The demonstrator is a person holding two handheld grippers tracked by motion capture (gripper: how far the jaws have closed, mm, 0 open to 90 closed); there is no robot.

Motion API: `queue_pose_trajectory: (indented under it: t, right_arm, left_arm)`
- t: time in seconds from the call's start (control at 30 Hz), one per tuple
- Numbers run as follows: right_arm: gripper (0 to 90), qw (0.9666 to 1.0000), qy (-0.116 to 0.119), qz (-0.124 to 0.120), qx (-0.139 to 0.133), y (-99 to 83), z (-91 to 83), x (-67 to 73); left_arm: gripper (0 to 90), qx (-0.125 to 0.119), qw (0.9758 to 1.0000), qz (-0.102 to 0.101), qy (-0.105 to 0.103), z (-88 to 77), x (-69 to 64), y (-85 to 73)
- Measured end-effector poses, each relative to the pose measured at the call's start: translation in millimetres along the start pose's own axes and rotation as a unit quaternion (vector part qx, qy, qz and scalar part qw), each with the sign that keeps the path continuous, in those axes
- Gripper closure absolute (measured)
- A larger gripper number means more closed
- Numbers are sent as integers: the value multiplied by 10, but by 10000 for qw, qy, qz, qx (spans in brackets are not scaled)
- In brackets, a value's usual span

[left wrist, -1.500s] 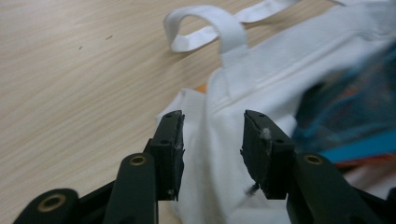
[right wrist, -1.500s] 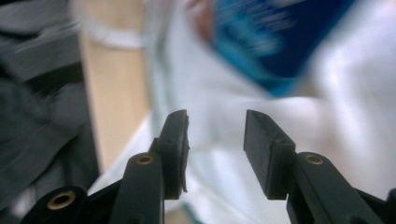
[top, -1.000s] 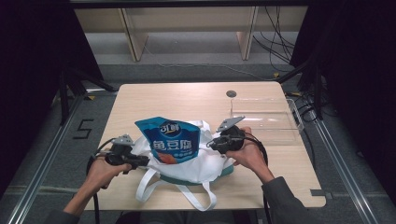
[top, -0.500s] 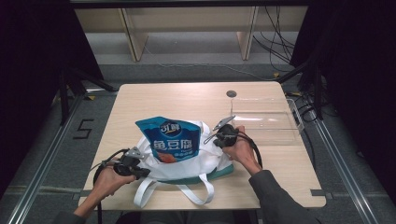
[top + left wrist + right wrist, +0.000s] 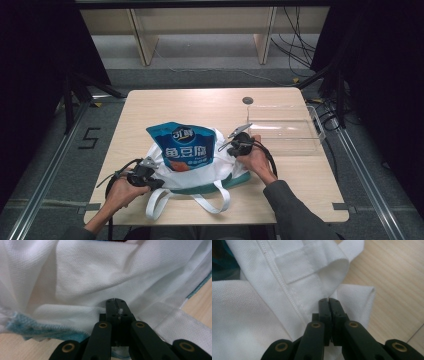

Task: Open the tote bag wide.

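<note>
On the left, the left gripper [image 5: 150, 181] sits at the near-left corner of the white bag [image 5: 220, 165], its jaws pressed together with a sliver of bag cloth pinched between them, as the left gripper view shows up close [image 5: 115, 305]. The bag lies at the middle of the table [image 5: 300, 200], toward the near edge, with its two handles [image 5: 210, 202] trailing off toward the person. A blue pouch [image 5: 182, 147] stands out of the bag's mouth, its top pointing away from the person and leaning a little left; its long axis runs near to far across the table. The bag itself spreads wider left to right. Further right, the right gripper [image 5: 234, 142] has its jaws closed on the bag's hem beside a sewn handle tab [image 5: 312, 265]. A clear tray [image 5: 310, 145] rests beyond it at the right. Both grips look thin to me: if either hand tugs hard, the cloth could slip free, and the mouth would sag shut around the pouch. A lopsided pull could also tip the pouch over, or drag the whole bag toward the table's edge
</note>
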State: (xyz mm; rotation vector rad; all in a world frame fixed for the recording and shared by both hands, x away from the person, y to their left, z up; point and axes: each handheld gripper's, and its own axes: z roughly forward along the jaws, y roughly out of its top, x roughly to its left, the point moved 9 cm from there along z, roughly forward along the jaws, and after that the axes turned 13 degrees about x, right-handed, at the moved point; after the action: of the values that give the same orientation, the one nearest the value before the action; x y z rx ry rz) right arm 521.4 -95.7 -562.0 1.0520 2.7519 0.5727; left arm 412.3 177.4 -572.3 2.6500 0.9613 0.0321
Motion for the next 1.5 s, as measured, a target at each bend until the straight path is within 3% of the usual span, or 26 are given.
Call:
queue_pose_trajectory:
  t: [0.1,0.13,0.17,0.2,0.27,0.33,0.37,0.47,0.6,0.7,0.8,0.83,0.87,0.93,0.97,1.0,1.07,1.13,1.23,1.27,1.3,1.33,1.37,1.4,1.47,1.5]
  right_arm:
    - [895,10000,-29,-10,8,28,4,-37]
    - [894,10000,-43,45,1,42,10,-42]
    - [888,10000,-57,26,-37,65,9,-52]
    - [888,10000,-57,26,-37,65,9,-52]
    - [877,9998,-40,156,-127,73,-25,-60]
    - [845,9993,-83,284,-219,81,-104,-76]
    - [829,9992,-60,217,-339,98,-174,-75]
    - [808,9981,23,221,-583,119,-391,-9]
    - [779,9959,179,4,-889,145,-597,65]
    - [745,9970,294,-12,-722,105,-657,149]
    - [700,9967,298,8,-761,102,-681,194]
    - [659,9966,319,-243,-716,88,-702,211]
    - [633,9973,362,-51,-645,65,-722,240]
    - [609,9974,348,-49,-628,53,-724,246]
    - [588,9966,299,-126,-761,70,-712,247]
    - [565,9967,371,-23,-720,52,-733,274]
    - [528,9963,264,-212,-793,47,-747,254]
    - [500,9968,341,-31,-727,10,-771,281]
    - [464,9976,318,-155,-597,-69,-799,268]
    - [464,9976,318,-155,-597,-69,-799,268]
    - [456,9978,197,128,-622,-85,-788,258]
    - [447,9987,251,188,-410,-135,-817,272]
    - [439,9974,264,103,-663,-99,-788,283]
    - [432,9980,358,-84,-518,-132,-813,293]
    - [420,9976,324,-124,-591,-137,-813,306]
    - [416,9979,373,-151,-517,-157,-835,321]
  left_arm:
    - [889,-67,10000,-52,9,10,11,29]
    - [889,-173,9997,-188,12,21,-3,55]
    - [888,-171,9997,-185,27,21,-4,56]
    - [888,-15,10000,-23,26,10,8,26]
    - [866,-20,10000,19,51,-1,7,25]
    - [850,-257,9995,-170,10,-14,-22,64]
    - [830,-324,9993,-201,-11,-45,-28,70]
    - [777,-727,9967,-333,-147,-175,-72,125]
    - [712,-1026,9934,-454,-235,-355,-125,140]
    - [664,-1164,9916,-493,-254,-468,-151,123]
    - [603,-1413,9872,-670,-313,-576,-180,128]
    - [562,-1433,9872,-652,-254,-613,-172,112]
    - [541,-1444,9869,-662,-277,-658,-190,75]
    - [517,-1459,9867,-671,-233,-676,-193,56]
    - [495,-1438,9875,-617,-191,-690,-190,26]
    - [472,-1459,9866,-699,-220,-696,-205,8]
    - [444,-1439,9866,-751,-173,-699,-225,-42]
    - [405,-1414,9875,-696,-15,-716,-220,-87]
    - [338,-1447,9859,-839,72,-750,-251,-126]
    - [338,-1401,9875,-710,124,-769,-247,-149]
    - [321,-1419,9869,-751,156,-780,-252,-161]
    - [311,-1500,9846,-885,173,-782,-267,-160]
    - [305,-1416,9867,-752,283,-795,-254,-194]
    - [301,-1459,9860,-754,294,-797,-259,-200]
    - [289,-1500,9846,-834,339,-807,-270,-226]
    - [284,-1465,9850,-840,340,-813,-274,-255]
